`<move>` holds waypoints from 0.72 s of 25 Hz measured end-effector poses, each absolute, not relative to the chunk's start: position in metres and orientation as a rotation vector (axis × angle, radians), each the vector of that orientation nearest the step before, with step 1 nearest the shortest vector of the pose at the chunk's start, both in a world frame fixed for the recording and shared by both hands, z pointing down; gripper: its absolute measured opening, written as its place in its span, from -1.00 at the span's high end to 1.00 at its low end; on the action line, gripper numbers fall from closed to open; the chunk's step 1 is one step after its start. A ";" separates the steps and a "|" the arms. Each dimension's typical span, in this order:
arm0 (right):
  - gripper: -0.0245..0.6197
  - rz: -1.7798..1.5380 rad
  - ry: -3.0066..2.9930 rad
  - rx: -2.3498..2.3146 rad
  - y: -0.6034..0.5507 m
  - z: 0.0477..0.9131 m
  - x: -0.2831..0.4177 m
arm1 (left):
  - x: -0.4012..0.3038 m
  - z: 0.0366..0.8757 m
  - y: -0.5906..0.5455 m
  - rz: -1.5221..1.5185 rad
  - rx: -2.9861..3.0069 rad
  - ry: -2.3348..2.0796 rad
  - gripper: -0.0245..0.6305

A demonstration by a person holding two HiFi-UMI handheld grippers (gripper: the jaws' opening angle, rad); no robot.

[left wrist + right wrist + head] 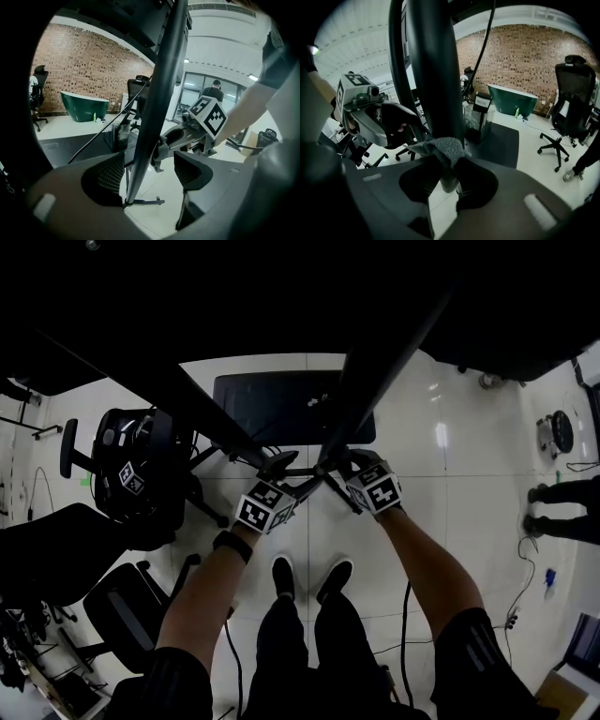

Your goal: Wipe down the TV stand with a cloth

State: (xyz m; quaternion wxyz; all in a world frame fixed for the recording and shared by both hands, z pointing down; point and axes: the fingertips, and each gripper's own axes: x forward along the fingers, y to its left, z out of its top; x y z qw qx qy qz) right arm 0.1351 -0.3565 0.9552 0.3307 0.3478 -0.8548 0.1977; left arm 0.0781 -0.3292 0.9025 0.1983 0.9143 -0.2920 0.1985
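Observation:
The TV stand's black pole point(433, 70) rises straight in front of the right gripper view. My right gripper point(447, 173) is shut on a grey fuzzy cloth point(443, 152), which is pressed against that pole. In the head view the stand's two dark poles point(375, 381) slant over its black base plate point(281, 404), and both grippers meet there. My left gripper point(150, 168) stands open, its jaws apart with the pole point(154, 103) between them, close to the left jaw. From the left gripper view the right gripper point(187, 140) and a bit of the cloth point(161, 150) show beyond the pole.
Black office chairs point(131, 474) crowd the floor at my left. Another person's feet point(562, 507) stand at the right edge. A green tub point(84, 105) sits by the brick wall, and an office chair point(569, 103) stands on the white tiles. Cables trail near my feet.

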 end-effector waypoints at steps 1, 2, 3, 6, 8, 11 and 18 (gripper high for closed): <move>0.63 0.528 -2.232 0.905 -0.356 0.962 0.135 | 0.075 0.909 -0.328 0.576 2.554 -0.812 -0.16; 0.63 0.538 -2.222 0.905 -0.356 0.969 0.136 | 0.073 0.914 -0.327 0.593 2.549 -0.810 -0.17; 0.63 0.550 -2.209 0.906 -0.356 0.977 0.138 | 0.070 0.919 -0.327 0.605 2.542 -0.813 -0.16; 0.63 0.605 -2.186 0.923 -0.356 0.994 0.140 | 0.065 0.927 -0.325 0.619 2.523 -0.824 -0.16; 0.64 0.648 -2.180 0.946 -0.353 0.997 0.141 | 0.065 0.926 -0.321 0.619 2.520 -0.824 -0.16; 0.70 0.698 -2.194 0.963 -0.348 0.991 0.141 | 0.065 0.914 -0.322 0.581 2.518 -0.853 -0.16; 0.71 0.702 -2.378 0.988 -0.308 0.908 0.142 | 0.076 0.850 -0.287 0.440 2.545 -0.878 -0.16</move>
